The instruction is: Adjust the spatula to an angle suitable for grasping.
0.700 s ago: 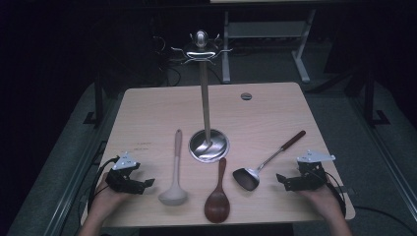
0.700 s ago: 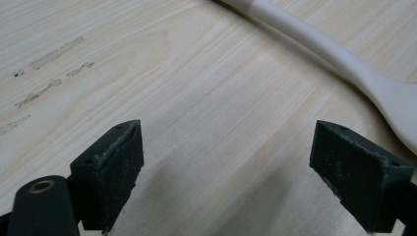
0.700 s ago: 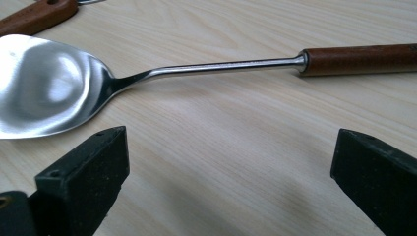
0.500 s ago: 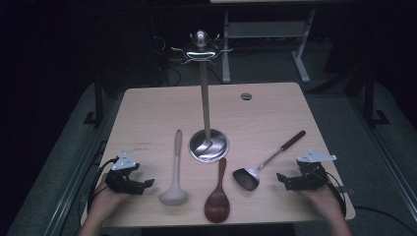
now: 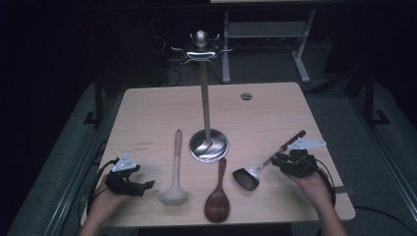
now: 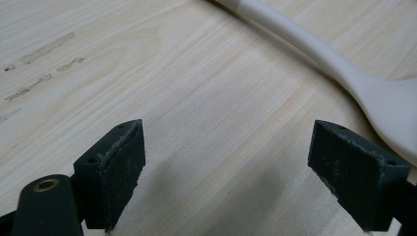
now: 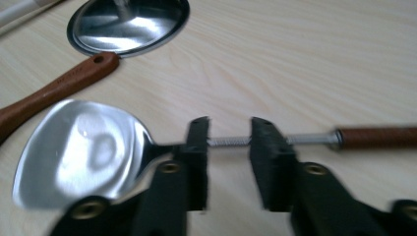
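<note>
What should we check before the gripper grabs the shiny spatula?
1. Right gripper open: ok, there is a gap and nothing is pinched.
2. Spatula stem lined up between the jaws: not ok, it seems to run across both.
3. Left gripper out of the way: ok, open over bare table.
4. Ladle and wooden spoon apart from the spatula: ok.
5. Stand upright: ok.
</note>
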The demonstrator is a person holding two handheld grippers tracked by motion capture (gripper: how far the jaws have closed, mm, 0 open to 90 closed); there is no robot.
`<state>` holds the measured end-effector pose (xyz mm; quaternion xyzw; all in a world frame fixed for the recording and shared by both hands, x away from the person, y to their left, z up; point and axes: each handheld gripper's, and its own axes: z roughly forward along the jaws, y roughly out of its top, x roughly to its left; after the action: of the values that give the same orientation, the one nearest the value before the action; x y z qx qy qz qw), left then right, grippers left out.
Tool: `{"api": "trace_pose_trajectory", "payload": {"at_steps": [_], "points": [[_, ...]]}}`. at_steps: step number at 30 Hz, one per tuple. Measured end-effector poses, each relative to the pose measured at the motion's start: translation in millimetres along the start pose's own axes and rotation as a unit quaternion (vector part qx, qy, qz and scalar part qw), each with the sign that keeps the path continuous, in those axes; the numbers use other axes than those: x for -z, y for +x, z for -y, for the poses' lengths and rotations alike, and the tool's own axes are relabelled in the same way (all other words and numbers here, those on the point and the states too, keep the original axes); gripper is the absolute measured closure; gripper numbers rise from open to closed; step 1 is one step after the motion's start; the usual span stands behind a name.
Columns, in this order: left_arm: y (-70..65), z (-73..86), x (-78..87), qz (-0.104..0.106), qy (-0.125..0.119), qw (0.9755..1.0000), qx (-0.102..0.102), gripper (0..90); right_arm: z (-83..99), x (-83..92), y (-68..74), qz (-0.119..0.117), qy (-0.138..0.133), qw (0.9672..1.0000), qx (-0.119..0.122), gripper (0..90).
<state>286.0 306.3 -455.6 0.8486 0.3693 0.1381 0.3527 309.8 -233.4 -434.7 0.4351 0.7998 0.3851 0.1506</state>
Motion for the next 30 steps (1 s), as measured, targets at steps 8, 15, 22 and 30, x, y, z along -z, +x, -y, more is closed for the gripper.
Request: {"api": "trace_pose_trajectory", "payload": {"at_steps": [8, 15, 22, 30], "points": [[-0.4, 1.1, 0.5, 0.004, -0.002, 1.0, 0.005, 14.1, -26.0, -30.1, 6.3, -0.016, 0.022, 0.9994, 0.019, 90.0], [1.2, 2.8, 0.3, 0.011, 0.001, 0.9999, 0.003, 14.5, -41.2, -57.8, 10.0, -0.02, 0.06, 0.9977, 0.025, 90.0], [2.5, 3.9, 0.8, 0.007, 0.0, 0.9999, 0.009, 14.5, -33.6, -64.9, 12.3, -0.028, 0.096, 0.9946, 0.026, 90.0], [3.4, 4.8, 1.2, 0.006, 0.001, 1.0, 0.007, 14.5, -24.6, -61.1, 9.9, -0.029, 0.121, 0.9919, 0.026, 90.0]]}}
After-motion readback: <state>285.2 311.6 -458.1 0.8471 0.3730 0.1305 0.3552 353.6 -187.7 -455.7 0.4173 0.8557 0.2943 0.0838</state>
